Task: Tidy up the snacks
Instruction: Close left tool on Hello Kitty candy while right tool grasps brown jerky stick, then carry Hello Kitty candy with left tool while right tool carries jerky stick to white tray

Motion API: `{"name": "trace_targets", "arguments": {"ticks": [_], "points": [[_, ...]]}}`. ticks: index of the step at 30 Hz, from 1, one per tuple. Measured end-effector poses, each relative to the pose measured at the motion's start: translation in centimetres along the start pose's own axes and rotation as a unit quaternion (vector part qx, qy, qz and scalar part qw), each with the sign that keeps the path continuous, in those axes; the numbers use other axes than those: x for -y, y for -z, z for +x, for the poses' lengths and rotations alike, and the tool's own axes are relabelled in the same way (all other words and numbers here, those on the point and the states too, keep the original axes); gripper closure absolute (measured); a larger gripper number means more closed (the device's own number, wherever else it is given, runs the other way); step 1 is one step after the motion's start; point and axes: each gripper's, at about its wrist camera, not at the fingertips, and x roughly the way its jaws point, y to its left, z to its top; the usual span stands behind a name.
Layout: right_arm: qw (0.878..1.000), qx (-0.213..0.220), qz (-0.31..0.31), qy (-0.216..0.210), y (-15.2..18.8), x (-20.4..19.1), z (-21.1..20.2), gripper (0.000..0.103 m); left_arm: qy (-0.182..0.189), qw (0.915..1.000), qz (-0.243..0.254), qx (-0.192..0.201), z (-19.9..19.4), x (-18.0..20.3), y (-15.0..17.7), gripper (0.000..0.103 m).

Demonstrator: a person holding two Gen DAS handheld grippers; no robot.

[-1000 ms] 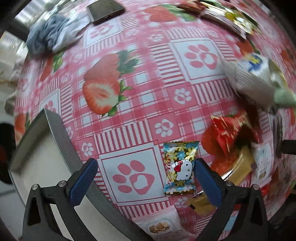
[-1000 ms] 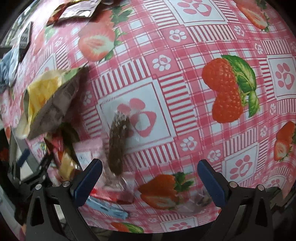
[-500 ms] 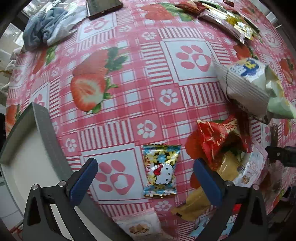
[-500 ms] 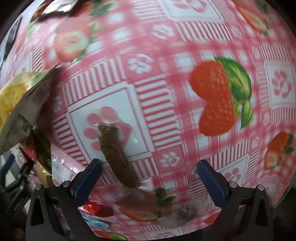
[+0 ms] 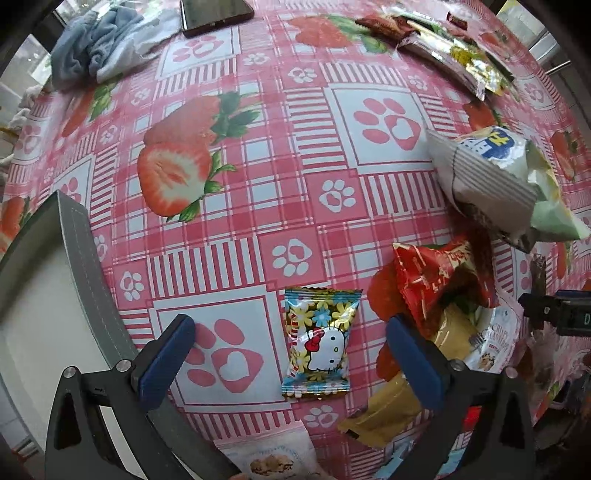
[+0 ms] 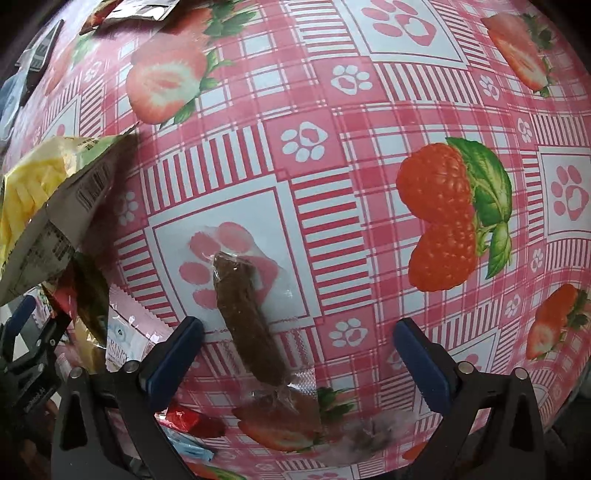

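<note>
A flowery Hello Kitty candy packet (image 5: 318,344) lies flat on the strawberry tablecloth between the open jaws of my left gripper (image 5: 291,354). A grey storage box (image 5: 79,266) stands at the left. A heap of snacks sits at the right: a red packet (image 5: 434,280), a yellow packet (image 5: 391,406), a white chip bag (image 5: 491,181). My right gripper (image 6: 297,354) is open over a brown bar in clear wrap (image 6: 247,321), which lies between its fingers, nearer the left one. The chip bag (image 6: 40,206) shows at the left in the right wrist view.
A phone (image 5: 216,14) and a blue cloth (image 5: 96,40) lie at the far side. More snack bars (image 5: 454,51) lie at the far right. A cookie packet (image 5: 273,458) lies at the near edge. The right gripper (image 5: 554,314) shows at the right edge.
My left gripper has pulled back and shifted, so the Hello Kitty packet now sits centred between its jaws. My right gripper has moved over the brown bar, which now lies closer to its fingers.
</note>
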Motion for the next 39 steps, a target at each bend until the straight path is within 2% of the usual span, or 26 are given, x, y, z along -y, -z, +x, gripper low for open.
{"name": "trace_targets", "arguments": {"ticks": [2,4,8,10,13,14,15,17,18,22,27,31,36,39], "points": [[1.0,0.011,-0.001,0.001,-0.9,-0.3,-0.7,0.0,-0.001,1.0,-0.001,0.01,-0.1,-0.1,0.3,0.0],[1.0,0.019,-0.007,-0.001,0.6,0.6,0.3,0.0,-0.003,0.9999,-0.008,0.006,-0.4,0.0,0.5,0.0],[1.0,0.003,-0.018,0.0,1.2,-0.1,0.0,0.0,-0.005,0.9996,-0.021,-0.016,-0.1,-0.1,0.1,0.0],[0.999,0.001,-0.04,0.008,2.2,-0.9,0.1,0.003,-0.002,0.9994,-0.026,-0.022,-0.2,0.1,0.1,0.005],[0.998,0.018,-0.065,0.013,4.0,-1.5,-0.3,0.022,0.003,0.9999,-0.006,-0.016,-1.1,1.3,0.5,0.021],[0.997,0.02,-0.068,0.014,4.3,-1.6,-0.5,0.035,0.006,0.9999,-0.003,-0.015,-1.5,1.7,0.3,0.033],[0.996,0.029,-0.078,0.015,5.1,-1.6,-0.9,0.054,0.007,0.9999,0.006,-0.01,-1.9,2.2,0.5,0.05],[0.995,0.036,-0.092,0.01,6.0,-1.6,-1.4,0.058,0.007,0.9998,0.019,-0.006,-2.4,3.1,0.9,0.072],[0.995,0.034,-0.094,0.005,6.1,-1.4,-1.4,0.058,0.007,0.9997,0.02,-0.009,-2.5,3.4,1.1,0.075],[0.996,0.029,-0.071,-0.045,8.6,0.2,-1.7,0.058,0.025,0.9996,-0.006,-0.009,-3.5,3.1,1.9,0.076],[0.996,0.025,-0.063,-0.065,10.9,2.1,-2.8,0.058,0.041,0.9989,-0.018,0.013,-6.2,1.8,3.9,0.076],[0.994,0.025,-0.053,-0.089,14.0,4.3,-3.7,0.058,0.052,0.9978,-0.031,0.026,-8.2,0.2,5.4,0.076],[0.993,0.025,-0.063,-0.094,16.2,4.8,-5.2,0.058,0.055,0.9967,-0.046,0.038,-10.2,-1.8,7.5,0.076],[0.995,0.012,-0.072,-0.071,18.3,5.2,-4.7,0.058,0.052,0.9966,-0.05,0.04,-10.6,-1.5,7.3,0.076]]}}
